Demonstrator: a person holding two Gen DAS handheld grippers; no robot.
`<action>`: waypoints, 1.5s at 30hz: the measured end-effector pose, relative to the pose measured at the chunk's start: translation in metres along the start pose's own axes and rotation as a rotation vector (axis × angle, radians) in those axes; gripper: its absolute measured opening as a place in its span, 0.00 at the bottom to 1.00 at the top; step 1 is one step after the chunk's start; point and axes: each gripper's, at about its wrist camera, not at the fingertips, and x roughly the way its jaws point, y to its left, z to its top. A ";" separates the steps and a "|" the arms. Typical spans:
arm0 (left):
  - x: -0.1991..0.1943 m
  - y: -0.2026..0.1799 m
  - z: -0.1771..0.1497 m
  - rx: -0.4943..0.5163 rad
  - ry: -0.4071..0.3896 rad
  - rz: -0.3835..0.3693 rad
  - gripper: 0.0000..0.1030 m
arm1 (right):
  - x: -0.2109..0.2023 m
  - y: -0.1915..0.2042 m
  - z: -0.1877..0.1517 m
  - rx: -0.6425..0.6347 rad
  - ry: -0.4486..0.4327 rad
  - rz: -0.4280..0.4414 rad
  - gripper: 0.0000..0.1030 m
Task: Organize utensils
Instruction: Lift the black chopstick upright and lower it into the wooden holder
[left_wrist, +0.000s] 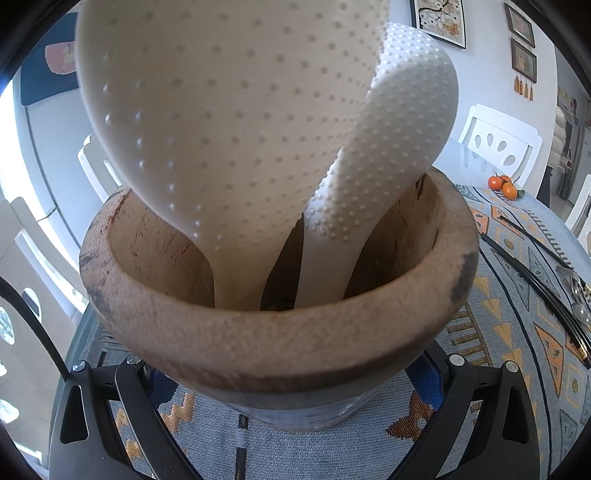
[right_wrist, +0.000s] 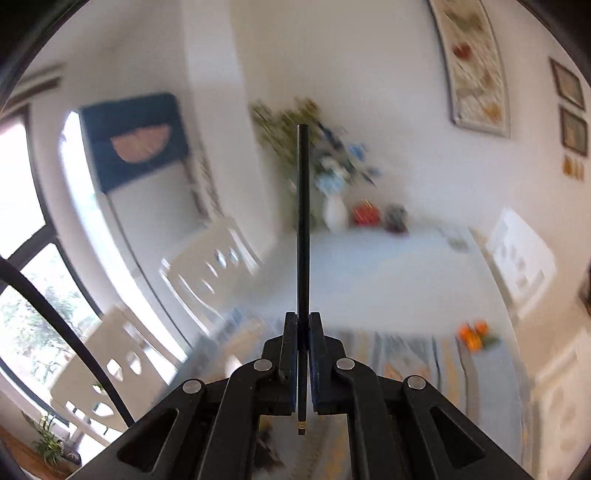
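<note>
A round wooden utensil holder fills the left wrist view, standing on the patterned tablecloth. Two white dimpled rice paddles stand in it, handles down: a big one at the left and a smaller one at the right. My left gripper is closed around the holder's base, its blue pads against both sides. My right gripper is up in the air, shut on a single black chopstick that points straight away from the camera. More black chopsticks lie on the cloth to the right, beside a fork and spoon.
Oranges sit at the far end of the table. White chairs stand around it. In the blurred right wrist view a white vase with flowers stands on a far table by the wall, and the oranges show at lower right.
</note>
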 end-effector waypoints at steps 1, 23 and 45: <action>0.000 0.000 0.000 0.000 0.000 0.000 0.97 | -0.001 0.008 0.008 -0.011 -0.022 0.024 0.05; -0.003 0.011 -0.002 -0.008 0.001 -0.009 0.97 | 0.087 0.093 -0.002 -0.105 0.045 0.194 0.05; -0.003 0.015 -0.003 -0.006 0.000 -0.007 0.97 | 0.103 0.090 -0.031 -0.123 0.107 0.161 0.05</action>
